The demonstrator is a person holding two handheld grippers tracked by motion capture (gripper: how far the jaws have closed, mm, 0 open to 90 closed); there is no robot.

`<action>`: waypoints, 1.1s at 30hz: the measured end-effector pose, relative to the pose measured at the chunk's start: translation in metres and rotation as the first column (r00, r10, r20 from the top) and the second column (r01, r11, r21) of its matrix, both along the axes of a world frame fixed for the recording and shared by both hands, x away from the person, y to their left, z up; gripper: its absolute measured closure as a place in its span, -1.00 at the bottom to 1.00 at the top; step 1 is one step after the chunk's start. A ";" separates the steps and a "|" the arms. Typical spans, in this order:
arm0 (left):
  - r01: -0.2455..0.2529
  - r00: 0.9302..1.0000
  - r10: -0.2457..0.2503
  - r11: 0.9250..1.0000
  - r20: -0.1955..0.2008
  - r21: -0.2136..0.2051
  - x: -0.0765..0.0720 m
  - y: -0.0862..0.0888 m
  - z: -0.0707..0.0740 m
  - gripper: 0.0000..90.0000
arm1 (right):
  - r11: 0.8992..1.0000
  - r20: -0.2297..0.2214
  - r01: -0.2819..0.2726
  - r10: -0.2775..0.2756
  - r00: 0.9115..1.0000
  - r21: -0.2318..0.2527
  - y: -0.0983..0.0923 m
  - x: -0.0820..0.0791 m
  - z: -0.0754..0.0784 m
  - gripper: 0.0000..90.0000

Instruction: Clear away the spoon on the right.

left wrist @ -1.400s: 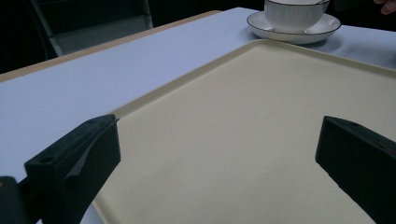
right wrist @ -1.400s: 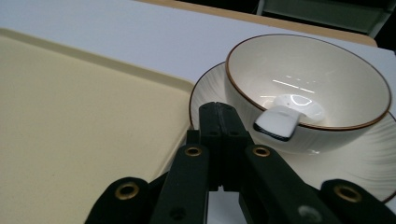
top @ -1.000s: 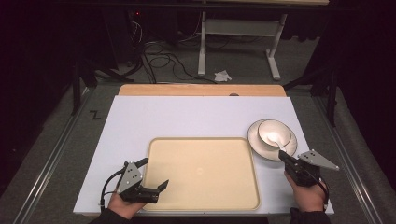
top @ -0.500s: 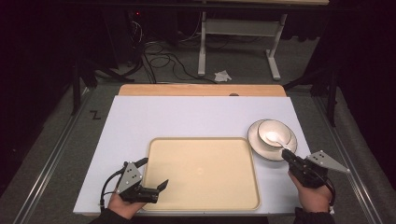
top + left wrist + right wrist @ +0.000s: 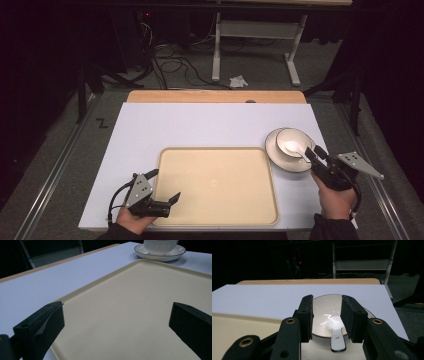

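Right hand-held gripper point(image 5: 327, 317) — jaws spread astride spoon point(image 5: 336, 336) handle | left hand-held gripper point(image 5: 115, 322) — spread over tray point(image 5: 140, 272) corner

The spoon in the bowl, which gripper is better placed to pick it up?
Right. The right gripper has its fingers either side of the spoon handle; the left gripper sits across the tray.

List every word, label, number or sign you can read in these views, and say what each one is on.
"Z": a dark mark that reads like this letter, on the grey floor left of the table.
No readable text on the tray, bowl, saucer, spoon, left gripper or right gripper.
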State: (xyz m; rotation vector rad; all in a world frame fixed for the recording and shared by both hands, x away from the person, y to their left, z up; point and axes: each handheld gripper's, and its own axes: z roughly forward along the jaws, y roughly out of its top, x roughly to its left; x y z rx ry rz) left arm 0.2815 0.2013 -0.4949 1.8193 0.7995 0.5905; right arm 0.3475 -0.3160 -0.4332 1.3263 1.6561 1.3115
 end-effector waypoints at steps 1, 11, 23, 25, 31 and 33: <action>-0.002 1.000 0.002 1.000 0.000 0.001 0.000 0.000 0.000 -0.98 | 1.000 -0.008 0.005 -0.005 1.000 -0.006 0.001 0.003 -0.002 0.39; 0.015 1.000 -0.016 1.000 0.006 0.012 0.000 -0.003 0.000 -0.98 | 0.992 -0.094 0.027 -0.016 0.995 0.119 -0.020 0.001 -0.026 0.15; 0.023 1.000 -0.023 1.000 0.003 0.018 0.000 -0.004 0.000 -0.98 | 0.958 -0.166 0.025 0.024 0.986 0.285 -0.025 0.010 -0.042 0.21; 0.024 1.000 -0.024 0.999 0.003 0.022 0.000 -0.004 -0.001 -0.99 | 0.948 -0.183 0.029 0.031 0.983 0.317 -0.026 0.013 -0.044 0.28; 0.024 1.000 -0.024 0.999 0.004 0.024 0.000 -0.004 -0.001 -0.98 | 0.942 -0.206 0.033 0.039 0.978 0.335 -0.025 0.016 -0.046 0.48; 0.025 1.000 -0.025 0.999 0.003 0.024 0.000 -0.004 -0.001 -0.98 | 0.942 -0.210 0.038 0.035 0.977 0.333 -0.024 0.015 -0.046 0.54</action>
